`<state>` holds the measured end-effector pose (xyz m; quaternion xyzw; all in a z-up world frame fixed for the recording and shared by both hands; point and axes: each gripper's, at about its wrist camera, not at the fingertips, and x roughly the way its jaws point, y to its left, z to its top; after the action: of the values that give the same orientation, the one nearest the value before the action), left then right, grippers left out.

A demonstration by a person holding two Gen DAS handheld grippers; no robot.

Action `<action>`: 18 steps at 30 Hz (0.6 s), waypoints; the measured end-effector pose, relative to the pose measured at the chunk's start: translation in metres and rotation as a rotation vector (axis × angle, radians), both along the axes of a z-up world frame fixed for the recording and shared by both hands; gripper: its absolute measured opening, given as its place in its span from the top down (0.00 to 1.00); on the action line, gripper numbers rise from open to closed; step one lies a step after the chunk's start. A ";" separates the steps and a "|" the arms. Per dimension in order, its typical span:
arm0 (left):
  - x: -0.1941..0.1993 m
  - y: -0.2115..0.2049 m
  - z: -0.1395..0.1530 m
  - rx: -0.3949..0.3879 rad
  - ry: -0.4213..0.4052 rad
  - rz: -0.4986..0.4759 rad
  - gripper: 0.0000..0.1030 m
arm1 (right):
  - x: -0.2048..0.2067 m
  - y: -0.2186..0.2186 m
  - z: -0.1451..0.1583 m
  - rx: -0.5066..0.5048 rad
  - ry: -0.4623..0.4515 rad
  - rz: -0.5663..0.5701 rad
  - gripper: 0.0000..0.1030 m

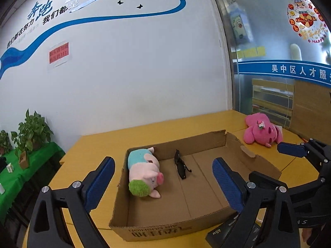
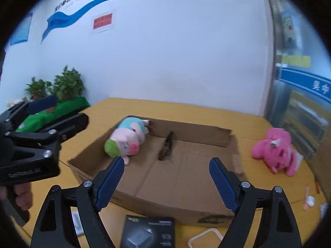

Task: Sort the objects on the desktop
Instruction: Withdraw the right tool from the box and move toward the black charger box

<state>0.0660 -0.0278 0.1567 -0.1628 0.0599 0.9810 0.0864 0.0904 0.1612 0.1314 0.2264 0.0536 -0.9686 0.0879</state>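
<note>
Left gripper: held above the near left part of the cardboard box, looking down along its length; blue pads wide apart with nothing between them.
Right gripper: poised over the near wall of the box, fingers spread wide, gripping nothing; from the left wrist camera it shows at the right edge, above the table.
Black carton: lies flat on the yellow table, just in front of the box's near wall, below the right gripper.
Cardboard box: open, shallow, brown, with printing on its near wall and a torn far rim.
Pig plush: pale pink with a teal back and a green tuft, lying on its side inside the box against the left wall.
Sunglasses: dark, folded, resting on the box floor mid-way, just right of the pig plush, apart from it.
Pink plush: bright pink, lying on the table outside the box, beyond its far right corner.
</note>
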 end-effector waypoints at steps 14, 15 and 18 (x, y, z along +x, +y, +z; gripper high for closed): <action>0.066 0.001 -0.040 0.165 -0.095 0.102 0.05 | 0.033 0.020 -0.020 0.047 0.020 -0.047 0.17; 0.068 0.001 -0.041 0.171 -0.093 0.094 0.05 | 0.032 0.020 -0.022 0.042 0.006 -0.045 0.17; 0.074 0.001 -0.041 0.165 -0.072 0.113 0.05 | 0.027 0.019 -0.028 0.040 -0.018 -0.037 0.17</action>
<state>0.1405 -0.0263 0.1159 -0.1932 -0.0336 0.9795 0.0462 0.1178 0.1806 0.1035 0.2377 0.0682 -0.9667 0.0660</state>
